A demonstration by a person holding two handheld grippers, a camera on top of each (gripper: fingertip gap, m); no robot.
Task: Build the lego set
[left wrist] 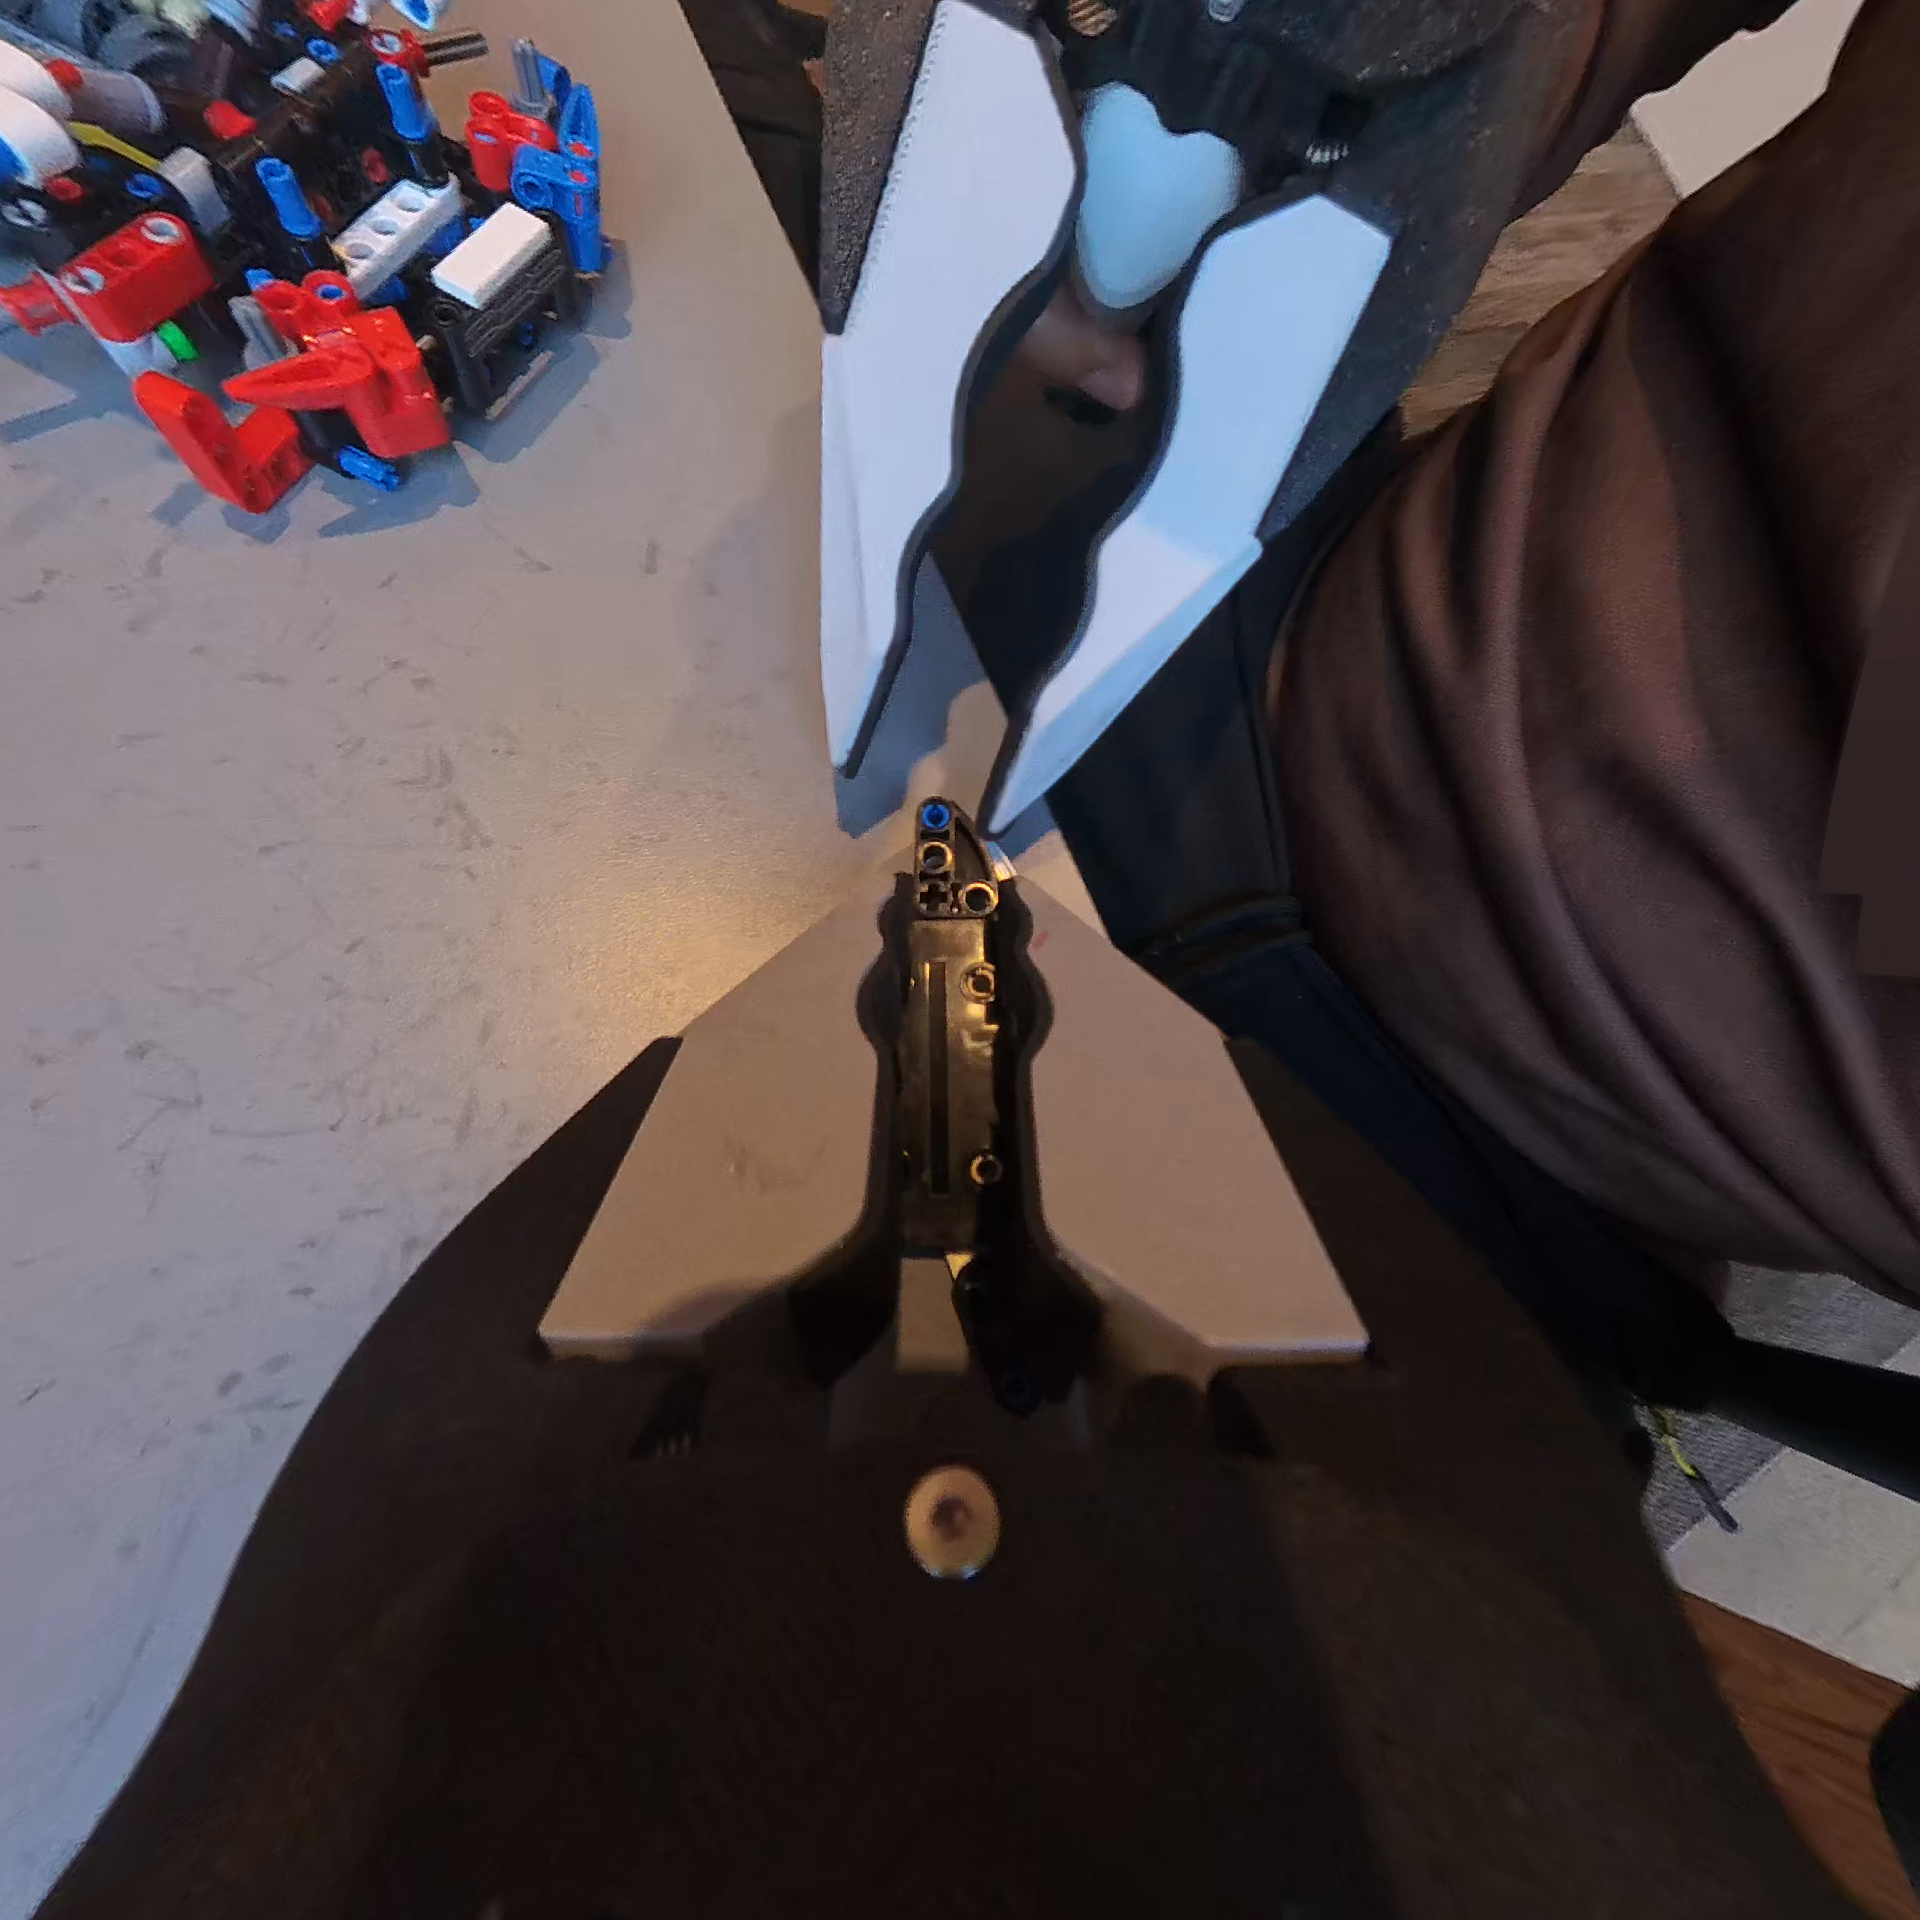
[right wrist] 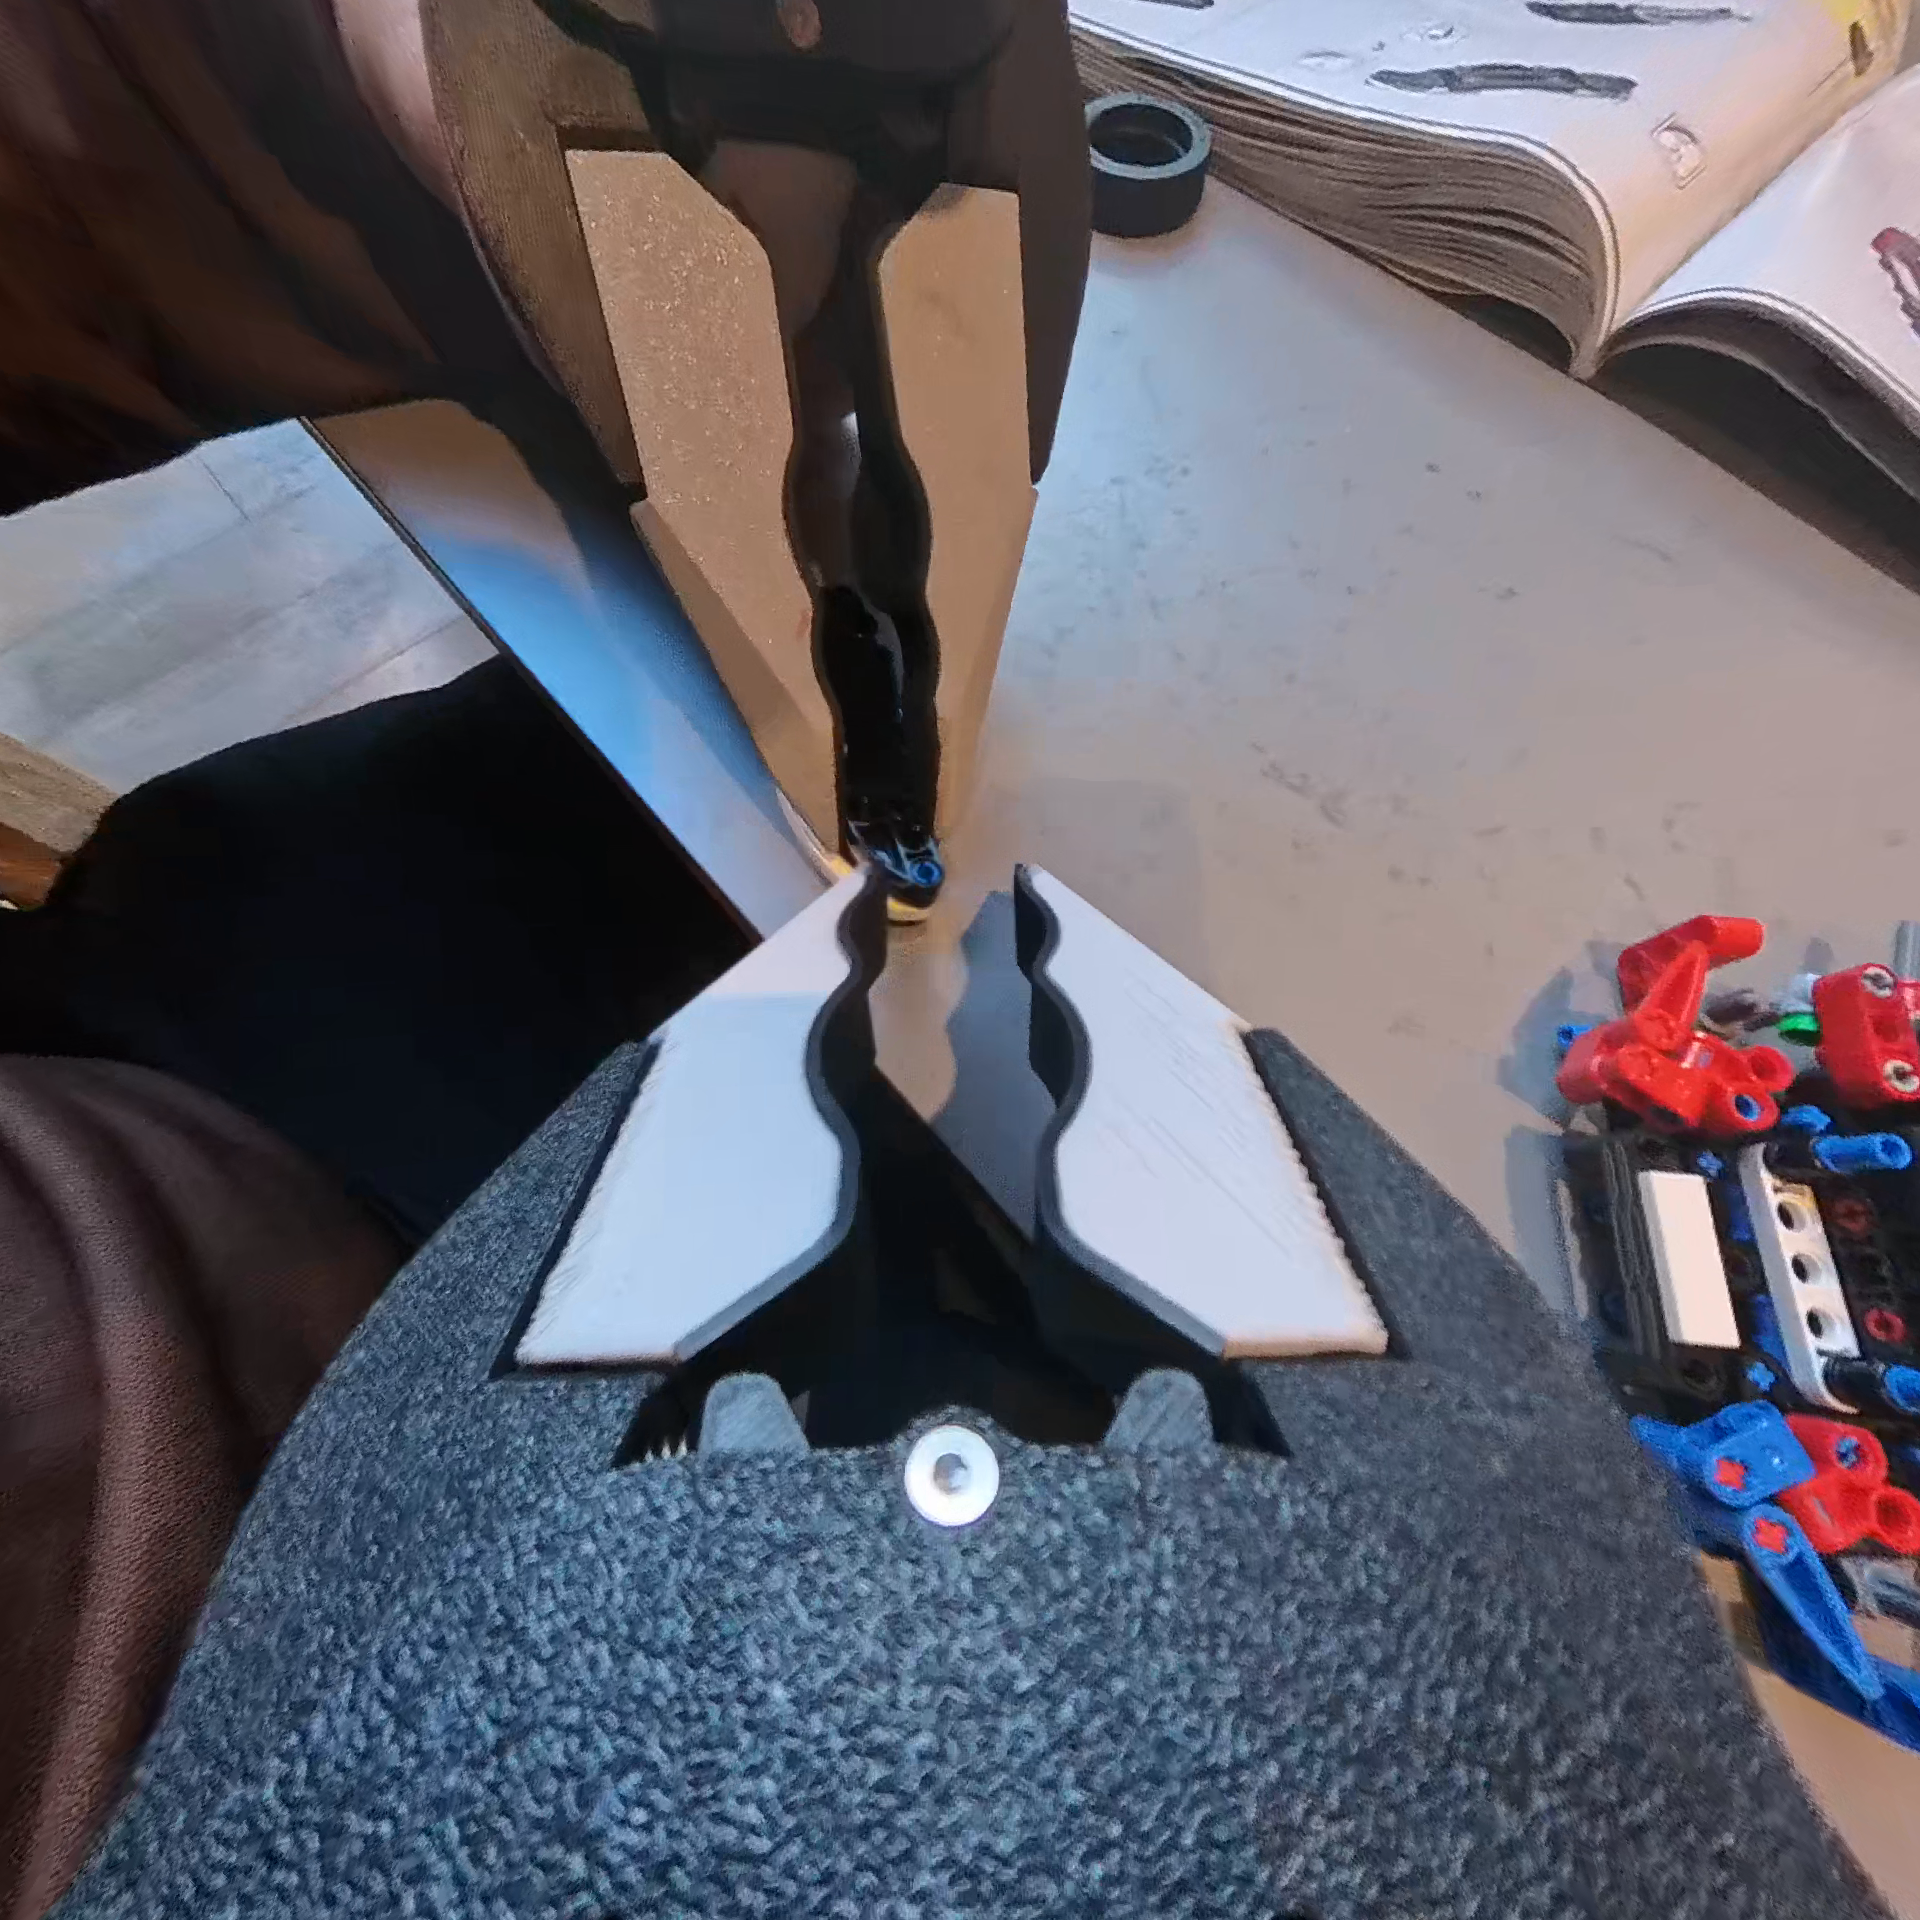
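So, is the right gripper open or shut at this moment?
Open. In its own view the right gripper shows a clear gap between its fingers, nothing in it; its tips face the black piece held by the left gripper.

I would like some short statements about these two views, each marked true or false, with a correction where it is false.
1. The left gripper is shut on a long black piece. True.
2. The right gripper holds a red piece. False: its fingers are apart and nothing is between them.
3. A blue pin sits at the far end of the black piece. True.
4. The part-built model lies between the two grippers. False: it rests apart on the table.
5. An open booklet lies on the table. True.
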